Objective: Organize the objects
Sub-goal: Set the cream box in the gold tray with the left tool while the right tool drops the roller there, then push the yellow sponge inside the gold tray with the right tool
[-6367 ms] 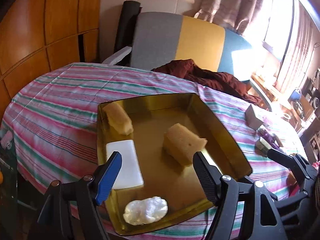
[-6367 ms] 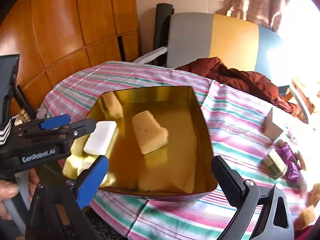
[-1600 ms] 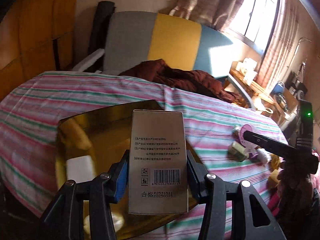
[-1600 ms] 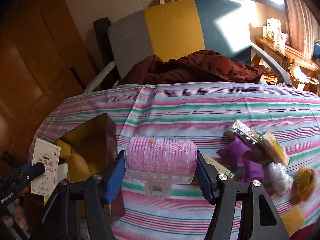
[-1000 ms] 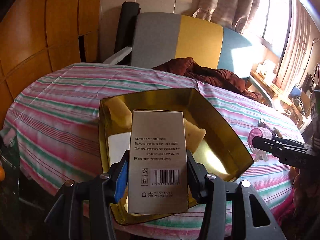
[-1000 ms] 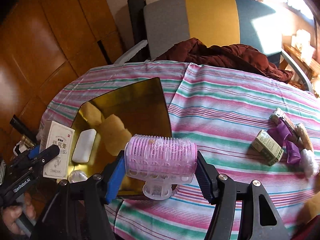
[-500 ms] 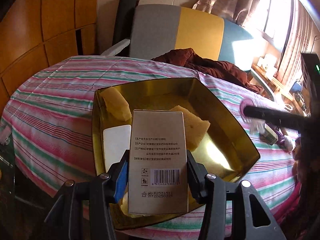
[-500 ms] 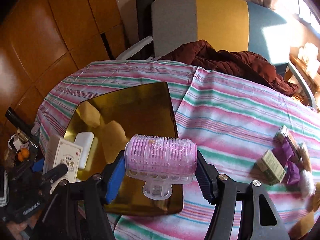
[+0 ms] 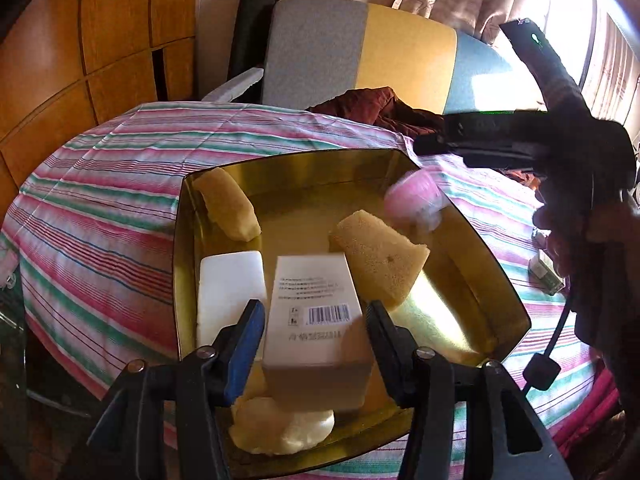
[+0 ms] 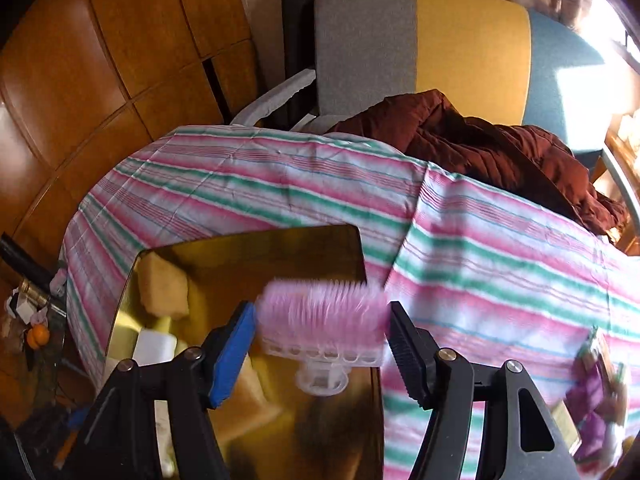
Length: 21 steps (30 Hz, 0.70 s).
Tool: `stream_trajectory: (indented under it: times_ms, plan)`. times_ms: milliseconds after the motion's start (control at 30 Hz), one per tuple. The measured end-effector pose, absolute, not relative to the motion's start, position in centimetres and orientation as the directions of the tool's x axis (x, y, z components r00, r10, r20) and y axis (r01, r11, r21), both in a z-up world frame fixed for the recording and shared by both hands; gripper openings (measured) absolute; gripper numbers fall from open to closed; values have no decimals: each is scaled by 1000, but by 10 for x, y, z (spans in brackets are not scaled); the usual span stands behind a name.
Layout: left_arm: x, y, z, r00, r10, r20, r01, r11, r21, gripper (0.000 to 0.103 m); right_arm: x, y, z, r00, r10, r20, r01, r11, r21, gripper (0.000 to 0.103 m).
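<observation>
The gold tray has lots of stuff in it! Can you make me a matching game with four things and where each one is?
Things:
1. white soap bar
2. pink hair roller
3. small box
4. dark red jacket

Places:
A. on the chair behind the table
B. between the left claw's opening fingers, over the gold tray
C. lying flat in the tray by its left wall
D. between the right claw's opening fingers, over the tray's far right part

Pairs: 1-C, 2-D, 3-B, 4-A

box (image 9: 316, 312) in tray (image 9: 496, 280), bar (image 9: 230, 292) left, sponge (image 9: 376, 256) right.
</observation>
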State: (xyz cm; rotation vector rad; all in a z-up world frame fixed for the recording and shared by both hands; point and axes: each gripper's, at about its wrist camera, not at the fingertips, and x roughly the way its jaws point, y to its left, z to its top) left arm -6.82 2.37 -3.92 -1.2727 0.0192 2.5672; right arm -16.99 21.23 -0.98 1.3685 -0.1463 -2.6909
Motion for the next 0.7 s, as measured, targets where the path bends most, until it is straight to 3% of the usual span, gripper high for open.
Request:
stream_trajectory:
  times_ms: [100, 333, 700]
  plan:
    - [-69, 24, -41, -567, 240, -788, -247, -962, -115, 56, -175, 208, -10, -590, -151, -793, 64, -988, 141, 86]
    - [-68, 25, -42, -565, 236, -791, -247, -963, -110, 56, -163, 208, -20, -576, -152, -804, 47, -987, 153, 86]
    - [-60, 23, -35, -580, 242, -778, -252, -961, -111, 56, -127, 200, -13, -606, -138, -783, 44, -989, 141, 95]
